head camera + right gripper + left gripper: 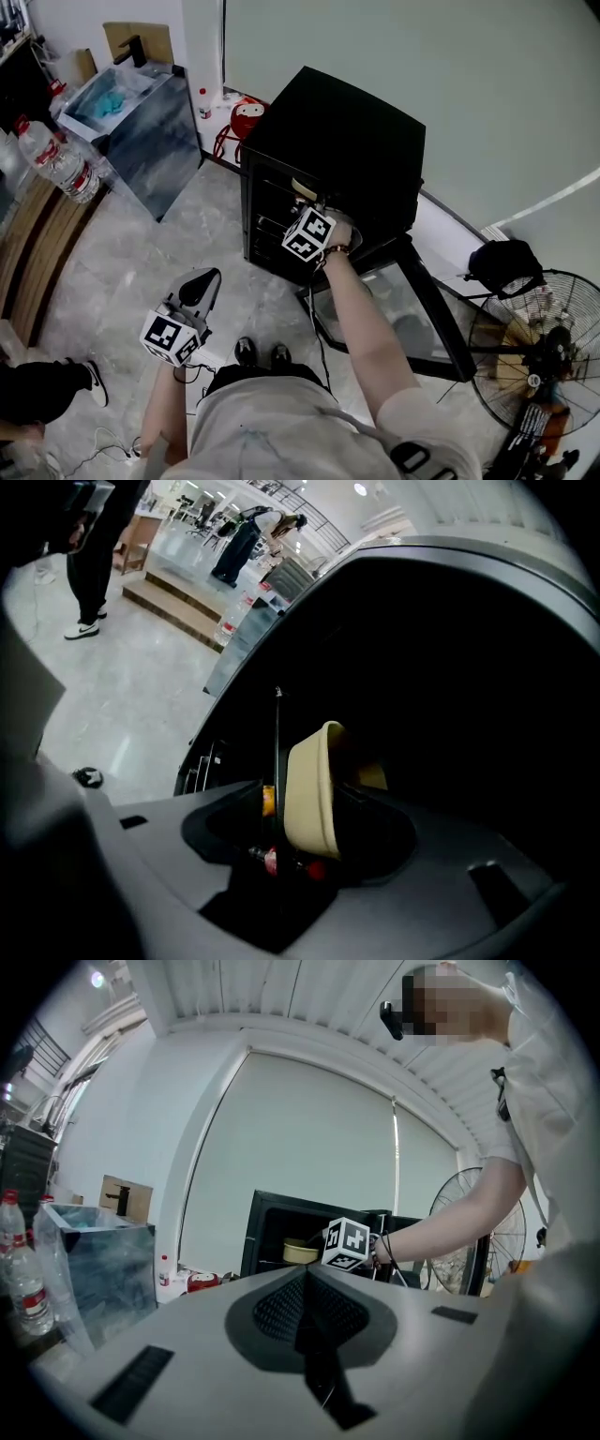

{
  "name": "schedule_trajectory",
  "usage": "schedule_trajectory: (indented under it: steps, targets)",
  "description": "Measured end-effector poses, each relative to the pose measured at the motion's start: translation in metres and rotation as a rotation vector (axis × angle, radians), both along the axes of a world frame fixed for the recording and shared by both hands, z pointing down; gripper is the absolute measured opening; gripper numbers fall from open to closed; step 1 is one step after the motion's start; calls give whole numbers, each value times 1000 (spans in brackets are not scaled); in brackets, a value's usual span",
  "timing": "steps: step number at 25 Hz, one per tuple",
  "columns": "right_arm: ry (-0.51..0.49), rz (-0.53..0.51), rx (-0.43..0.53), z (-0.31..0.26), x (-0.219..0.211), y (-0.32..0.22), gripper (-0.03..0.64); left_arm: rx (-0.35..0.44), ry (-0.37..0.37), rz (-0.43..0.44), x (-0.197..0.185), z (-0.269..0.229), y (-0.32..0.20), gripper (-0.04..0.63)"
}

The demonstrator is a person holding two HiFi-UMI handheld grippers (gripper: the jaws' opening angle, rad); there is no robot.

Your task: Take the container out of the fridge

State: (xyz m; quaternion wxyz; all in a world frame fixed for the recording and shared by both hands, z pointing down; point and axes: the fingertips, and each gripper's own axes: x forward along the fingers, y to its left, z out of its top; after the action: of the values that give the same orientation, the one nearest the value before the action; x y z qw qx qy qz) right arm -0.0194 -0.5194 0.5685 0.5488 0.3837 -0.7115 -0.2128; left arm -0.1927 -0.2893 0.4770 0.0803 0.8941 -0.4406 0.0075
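Note:
A black fridge (347, 131) stands on the floor with its glass door (412, 309) swung open to the right. On its top shelf sits a beige container (304, 188). My right gripper (315, 208) reaches into the fridge opening at that shelf. In the right gripper view the container (309, 789) has its rim wall between the wide-open jaws of the right gripper (319, 801), with a gap showing on the left side. My left gripper (199, 286) hangs low in front of the fridge, shut and empty. The left gripper view shows the left gripper (306, 1274) pointing towards the container (300, 1252).
A standing fan (539, 356) is to the right of the open door. A red cable reel (247, 117) lies behind the fridge on the left, beside a grey box (141, 122). Water bottles (56, 159) stand at the far left. My shoes (262, 352) are just before the fridge.

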Motion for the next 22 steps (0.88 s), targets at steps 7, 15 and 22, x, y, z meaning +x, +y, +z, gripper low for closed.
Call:
schedule_trajectory:
  steps: [7,15,22]
  targets:
    - [123,-23,-36,1,2,-2,178,-16,14,11,2,2,-3,8]
    - [109,-67,-36,-3,0,23,25,-25,30,25,6,5,-5,8]
    - [41,-94,-50,-15,-2,39,23,-28,32,31,15,3,-10,8]
